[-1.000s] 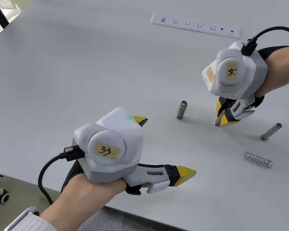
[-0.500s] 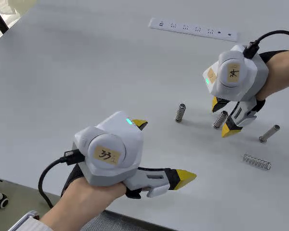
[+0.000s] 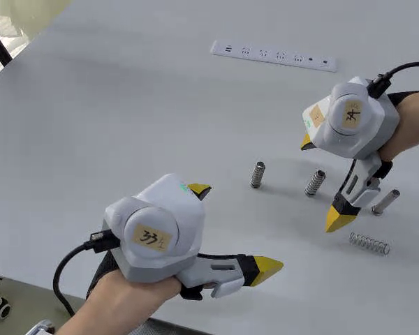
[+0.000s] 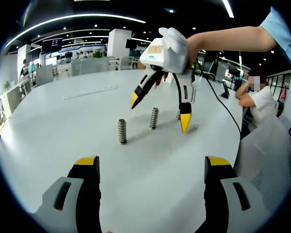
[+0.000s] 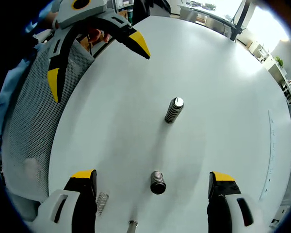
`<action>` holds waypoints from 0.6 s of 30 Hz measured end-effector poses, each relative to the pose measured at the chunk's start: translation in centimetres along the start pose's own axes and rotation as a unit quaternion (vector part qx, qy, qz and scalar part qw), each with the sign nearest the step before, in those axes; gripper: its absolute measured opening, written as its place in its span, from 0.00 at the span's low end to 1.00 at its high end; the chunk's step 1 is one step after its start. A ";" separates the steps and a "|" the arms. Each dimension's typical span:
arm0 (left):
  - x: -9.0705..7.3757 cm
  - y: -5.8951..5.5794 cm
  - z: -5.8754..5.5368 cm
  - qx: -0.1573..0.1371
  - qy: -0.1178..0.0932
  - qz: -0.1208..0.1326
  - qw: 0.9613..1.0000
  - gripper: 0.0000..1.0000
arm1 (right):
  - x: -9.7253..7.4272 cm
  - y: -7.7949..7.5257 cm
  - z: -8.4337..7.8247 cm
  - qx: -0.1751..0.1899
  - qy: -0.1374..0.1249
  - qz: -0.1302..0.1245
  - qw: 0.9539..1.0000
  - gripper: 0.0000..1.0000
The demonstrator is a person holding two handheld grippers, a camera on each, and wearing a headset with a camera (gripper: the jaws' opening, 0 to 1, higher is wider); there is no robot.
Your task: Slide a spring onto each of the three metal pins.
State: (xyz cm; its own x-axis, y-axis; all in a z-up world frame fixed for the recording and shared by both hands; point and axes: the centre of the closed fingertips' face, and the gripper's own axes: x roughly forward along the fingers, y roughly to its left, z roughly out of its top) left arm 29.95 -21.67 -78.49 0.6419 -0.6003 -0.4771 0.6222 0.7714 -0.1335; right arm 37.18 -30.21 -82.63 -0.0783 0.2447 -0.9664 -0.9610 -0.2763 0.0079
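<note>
Springs (image 3: 258, 174) sit on 2 upright pins (image 5: 177, 102); 3rd spring (image 3: 369, 243) lies loose.

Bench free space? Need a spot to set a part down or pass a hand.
Biggest bare patch: the left of the table, from the power strip down to the left tongs. Also the band between the power strip and the left sprung pin. Crowded on the right: right sprung pin, right tongs, bare pin, loose spring.
</note>
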 end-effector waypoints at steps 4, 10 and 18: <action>-0.1 0.3 0.1 -0.005 -0.003 0.003 1.000 0.87 | -0.1 0.3 0.1 0.009 -0.010 -0.003 1.000 0.99; -0.3 0.3 0.1 -0.005 -0.002 0.005 1.000 0.87 | -0.6 0.4 0.1 0.027 -0.038 -0.015 0.999 0.99; -0.6 0.5 0.1 -0.003 0.001 0.006 1.000 0.87 | -1.9 0.6 -0.1 0.064 -0.093 -0.045 0.993 0.99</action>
State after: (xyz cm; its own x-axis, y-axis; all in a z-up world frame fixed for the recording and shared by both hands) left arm 29.91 -20.92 -78.14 0.6489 -0.5898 -0.4807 0.6111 0.7804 -0.1325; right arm 36.76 -30.90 -80.81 -0.0268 0.4332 -0.9009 -0.9912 -0.1287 -0.0324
